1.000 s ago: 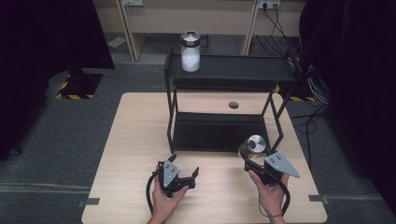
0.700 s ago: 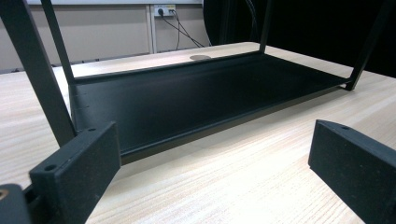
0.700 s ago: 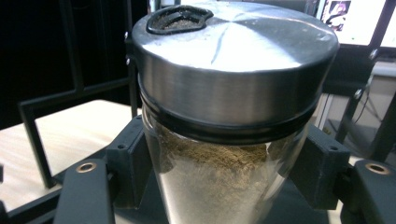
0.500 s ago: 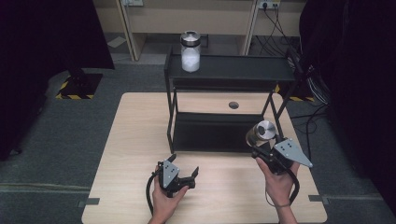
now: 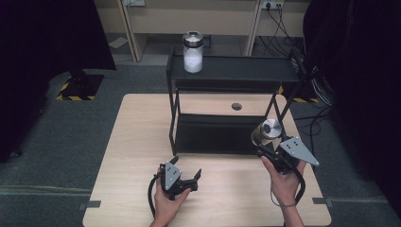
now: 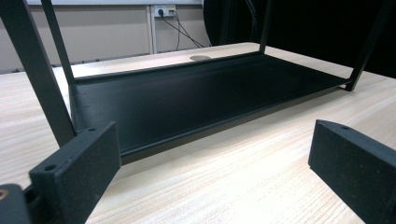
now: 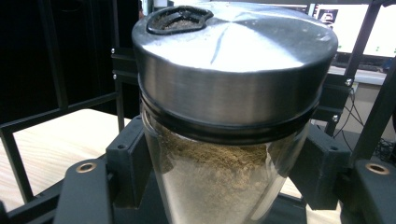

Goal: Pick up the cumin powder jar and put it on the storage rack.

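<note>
A glass jar of brown powder [image 5: 265, 134] with a steel lid [image 7: 233, 56] is held upright by my right gripper [image 5: 270, 147], which is shut on its glass body [image 7: 219, 186] and holds it above the table beside the right end of the black rack's lower shelf [image 5: 213, 135]. My left gripper [image 5: 187, 177] rests low over the table's front, its jaws wide open and empty, facing the lower shelf [image 6: 196, 98]. A second jar with white contents [image 5: 193, 52] stands at the left end of the rack's top shelf [image 5: 241, 71].
The black two-tier rack [image 5: 172, 109] stands on the back half of the wooden table [image 5: 137, 137], its posts rising at the corners. A round cable hole [image 5: 236, 106] lies in the tabletop behind the rack. Grey floor surrounds the table.
My right gripper has lifted the brown-powder jar up off the table and slightly toward the rack. The left gripper has stayed where it was.
</note>
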Available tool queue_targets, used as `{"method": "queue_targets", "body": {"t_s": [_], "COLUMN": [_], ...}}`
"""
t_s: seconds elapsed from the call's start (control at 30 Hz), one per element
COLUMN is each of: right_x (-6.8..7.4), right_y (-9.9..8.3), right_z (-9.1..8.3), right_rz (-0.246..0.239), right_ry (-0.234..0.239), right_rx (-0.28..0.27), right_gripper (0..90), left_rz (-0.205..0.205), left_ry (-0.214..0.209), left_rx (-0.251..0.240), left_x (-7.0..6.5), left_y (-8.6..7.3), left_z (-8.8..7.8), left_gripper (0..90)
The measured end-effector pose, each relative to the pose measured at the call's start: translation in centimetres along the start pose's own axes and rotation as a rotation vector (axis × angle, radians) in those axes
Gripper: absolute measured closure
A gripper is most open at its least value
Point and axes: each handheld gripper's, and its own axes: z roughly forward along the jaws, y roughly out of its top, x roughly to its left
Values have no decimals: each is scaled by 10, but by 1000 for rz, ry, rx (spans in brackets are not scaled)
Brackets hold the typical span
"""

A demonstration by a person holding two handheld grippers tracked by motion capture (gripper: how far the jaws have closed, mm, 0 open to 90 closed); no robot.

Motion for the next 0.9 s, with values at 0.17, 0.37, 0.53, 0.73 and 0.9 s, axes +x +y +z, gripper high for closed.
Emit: {"method": "queue_targets", "body": {"t_s": [0.17,0.37,0.53,0.73,0.9], "right_x": [-3,-6,-9,-11,-15], "right_y": [3,8,16,26,35], "right_z": [2,6,9,12,15], "right_rz": [18,32,35,27,43], "right_ry": [5,-4,-21,-33,-44], "right_rx": [-5,-11,-17,-28,-42], "right_gripper": [312,311,312,311,312], "left_rz": [-2,4,5,2,1], "left_ry": [-1,1,2,2,1], "left_rx": [-2,-5,-4,-2,-4], "left_x": [0,-1,-1,-1,0], "left_y": [0,-1,-1,0,-1], "left_z": [0,0,0,0,0], "left_gripper": [16,15,15,15,15]}}
